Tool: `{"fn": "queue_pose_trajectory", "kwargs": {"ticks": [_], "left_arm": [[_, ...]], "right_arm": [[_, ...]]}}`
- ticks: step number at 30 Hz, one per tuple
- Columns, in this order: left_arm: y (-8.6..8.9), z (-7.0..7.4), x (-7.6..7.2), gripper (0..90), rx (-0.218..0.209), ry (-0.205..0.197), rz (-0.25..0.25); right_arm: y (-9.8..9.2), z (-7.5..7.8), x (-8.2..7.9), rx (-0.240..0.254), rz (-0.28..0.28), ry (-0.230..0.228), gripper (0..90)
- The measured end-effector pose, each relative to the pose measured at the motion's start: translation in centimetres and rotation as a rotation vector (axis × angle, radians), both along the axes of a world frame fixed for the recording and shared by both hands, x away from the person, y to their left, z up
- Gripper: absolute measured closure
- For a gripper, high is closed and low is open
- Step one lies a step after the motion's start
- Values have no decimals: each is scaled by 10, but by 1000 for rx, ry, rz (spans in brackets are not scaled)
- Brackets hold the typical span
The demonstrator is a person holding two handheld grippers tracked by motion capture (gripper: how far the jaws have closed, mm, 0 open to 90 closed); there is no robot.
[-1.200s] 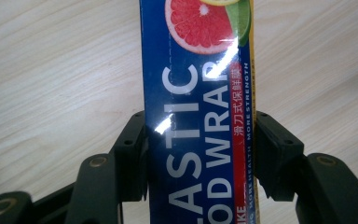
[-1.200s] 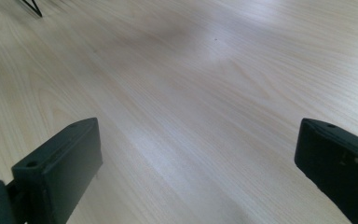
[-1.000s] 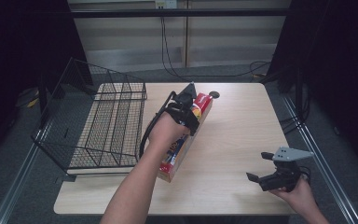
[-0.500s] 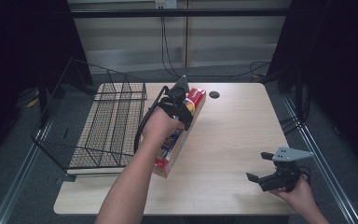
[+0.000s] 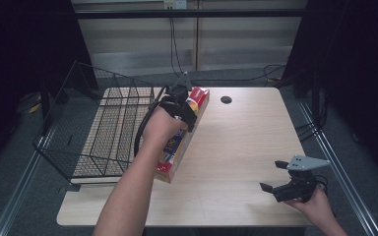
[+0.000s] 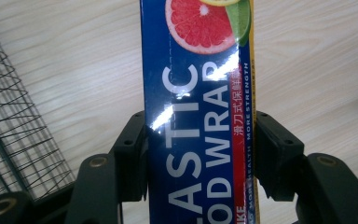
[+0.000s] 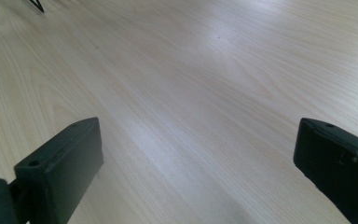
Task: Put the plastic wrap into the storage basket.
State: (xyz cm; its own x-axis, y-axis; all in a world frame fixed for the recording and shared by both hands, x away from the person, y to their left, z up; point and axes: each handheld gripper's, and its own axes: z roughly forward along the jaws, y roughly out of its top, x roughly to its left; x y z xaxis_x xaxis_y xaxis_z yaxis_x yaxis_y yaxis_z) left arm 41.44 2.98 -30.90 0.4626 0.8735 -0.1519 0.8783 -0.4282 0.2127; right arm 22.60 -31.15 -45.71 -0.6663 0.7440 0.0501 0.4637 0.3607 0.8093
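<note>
A long blue box of plastic food wrap point(image 5: 184, 132) with a grapefruit picture hangs tilted above the wooden table point(image 5: 241, 142), its near end low, its far end raised. My left gripper point(image 5: 184, 109) is shut on it across its width. In the left gripper view both black pads press the sides of the box point(image 6: 198, 116), and my left gripper point(image 6: 200, 154) grips it near the printed lettering. My right gripper point(image 5: 273, 177) rests low at the table's near right corner, jaws wide open. The right gripper point(image 7: 196, 163) has bare wood between its jaws.
A black wire basket point(image 5: 98, 132) stands on the table's left side, right beside the box; its mesh point(image 6: 9, 116) shows in the left gripper view. A dark round hole point(image 5: 226, 100) sits in the tabletop at the far middle. Cables trail on the floor behind.
The left hand has carried the box leftward toward the wire basket and lifted it a little. The right gripper has stayed where it was.
</note>
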Motion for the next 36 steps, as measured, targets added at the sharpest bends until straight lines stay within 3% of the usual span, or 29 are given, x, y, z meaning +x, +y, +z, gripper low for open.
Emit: {"fn": "queue_pose_trajectory", "kwargs": {"ticks": [10,36], "left_arm": [[15,14,3,451,5,0,46],[50,41,7,450,8,11,102]], "right_arm": [[0,0,1,3,7,6,12],[0,-1,1,3,-2,15,15]]}}
